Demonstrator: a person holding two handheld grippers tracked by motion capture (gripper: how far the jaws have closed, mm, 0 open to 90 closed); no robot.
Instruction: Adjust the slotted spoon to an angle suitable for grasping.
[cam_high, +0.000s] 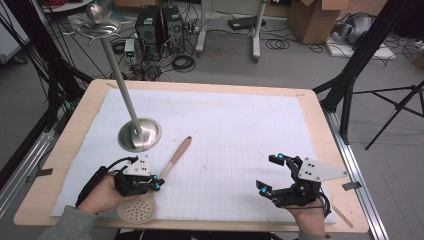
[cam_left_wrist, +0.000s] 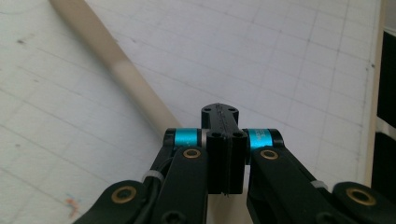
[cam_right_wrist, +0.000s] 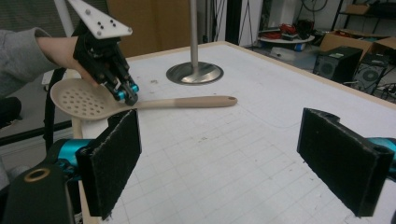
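My left gripper (cam_high: 156, 183) is clenched on the slotted spoon (cam_high: 152, 192) at its neck, handle pointing to one o'clock; my right gripper (cam_high: 270, 173) stands released.

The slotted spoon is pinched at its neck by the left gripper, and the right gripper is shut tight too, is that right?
Not quite. The left gripper does pinch the slotted spoon at its neck, but the right gripper stands wide open with nothing between its pads, as the right gripper view shows.
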